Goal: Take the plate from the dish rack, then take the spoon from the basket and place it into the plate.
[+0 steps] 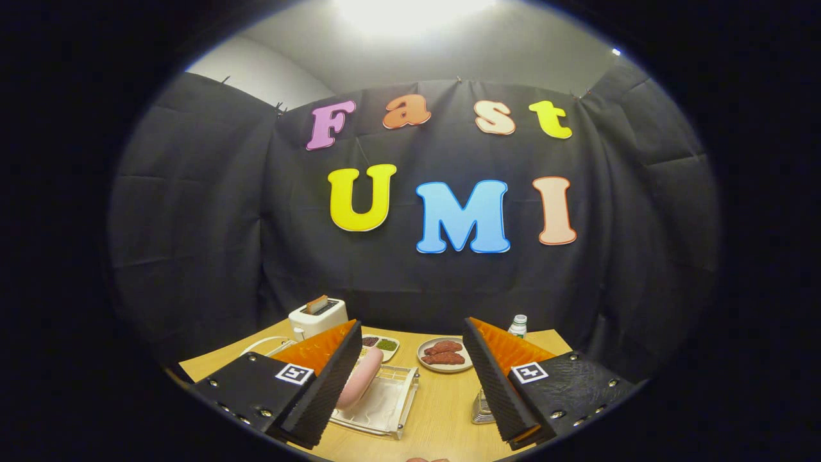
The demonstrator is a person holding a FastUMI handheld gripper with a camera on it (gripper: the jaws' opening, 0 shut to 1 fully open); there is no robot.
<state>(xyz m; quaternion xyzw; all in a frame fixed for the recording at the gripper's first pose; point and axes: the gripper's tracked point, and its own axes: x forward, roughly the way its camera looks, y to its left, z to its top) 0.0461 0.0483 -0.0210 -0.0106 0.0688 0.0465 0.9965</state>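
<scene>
My gripper (pixel 412 324) is held above the wooden table (pixel 442 410), open, with nothing between its fingers. A pink plate (pixel 360 384) stands on edge in the clear dish rack (pixel 392 405), right beside the inner face of the left finger and partly hidden by it. A small metal wire basket (pixel 480 410) sits by the base of the right finger, mostly covered by it. I cannot make out the spoon in it.
Beyond the fingers a round plate with reddish meat pieces (pixel 444 354) lies mid-table. A white toaster (pixel 317 317) with a slice in it stands at the back left, next to a divided tray of beans (pixel 382 345). A small bottle (pixel 518 325) is at the back right.
</scene>
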